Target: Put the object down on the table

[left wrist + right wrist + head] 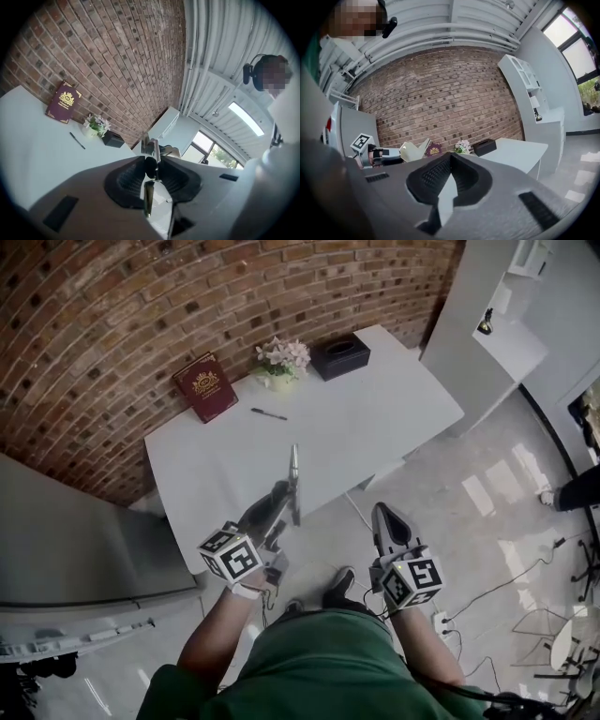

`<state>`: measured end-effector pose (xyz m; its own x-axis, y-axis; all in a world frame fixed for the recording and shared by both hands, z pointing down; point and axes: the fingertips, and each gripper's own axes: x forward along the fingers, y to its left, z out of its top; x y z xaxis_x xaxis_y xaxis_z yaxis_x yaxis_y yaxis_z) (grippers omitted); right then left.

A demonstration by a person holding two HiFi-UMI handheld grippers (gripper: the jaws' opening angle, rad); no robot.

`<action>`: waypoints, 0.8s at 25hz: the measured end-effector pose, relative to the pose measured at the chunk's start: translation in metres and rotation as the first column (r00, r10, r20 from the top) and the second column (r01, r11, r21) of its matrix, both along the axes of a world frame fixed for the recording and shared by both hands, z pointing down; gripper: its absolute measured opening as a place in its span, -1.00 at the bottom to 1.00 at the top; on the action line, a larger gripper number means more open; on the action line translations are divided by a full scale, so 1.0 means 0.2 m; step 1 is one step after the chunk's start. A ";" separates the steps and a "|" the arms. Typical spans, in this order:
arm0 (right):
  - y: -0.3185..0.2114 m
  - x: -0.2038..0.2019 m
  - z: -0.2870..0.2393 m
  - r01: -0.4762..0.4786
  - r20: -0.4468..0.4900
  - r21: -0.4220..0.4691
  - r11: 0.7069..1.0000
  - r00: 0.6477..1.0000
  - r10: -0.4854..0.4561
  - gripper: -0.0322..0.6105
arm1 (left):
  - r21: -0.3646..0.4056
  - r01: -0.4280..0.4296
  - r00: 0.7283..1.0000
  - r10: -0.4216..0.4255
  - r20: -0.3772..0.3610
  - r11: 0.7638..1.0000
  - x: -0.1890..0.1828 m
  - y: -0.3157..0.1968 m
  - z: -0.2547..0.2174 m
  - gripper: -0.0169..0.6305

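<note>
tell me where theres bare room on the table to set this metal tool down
The table is bare across its near part, from the pen to the front edge, and at its right end in front of the black box. Its back edge along the brick wall is crowded: book, flowers, black box.

On the desk (375, 437), the book (205, 386) lay back left by the wall (103, 315), the flowers (281, 358) to its right and the box (340, 356) right of those (all along the far edge); the pen (269, 413) lay in front, between book and flowers.
</note>
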<state>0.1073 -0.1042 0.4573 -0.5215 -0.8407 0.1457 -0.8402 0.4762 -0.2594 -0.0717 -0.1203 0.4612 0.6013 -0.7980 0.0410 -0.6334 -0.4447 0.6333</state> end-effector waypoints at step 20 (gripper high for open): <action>-0.38 0.23 0.12 0.068 0.049 -0.061 0.996 0.997 -0.065 -0.89 | -0.137 0.125 0.952 -0.080 0.295 0.983 0.11 -0.41 0.38 -0.69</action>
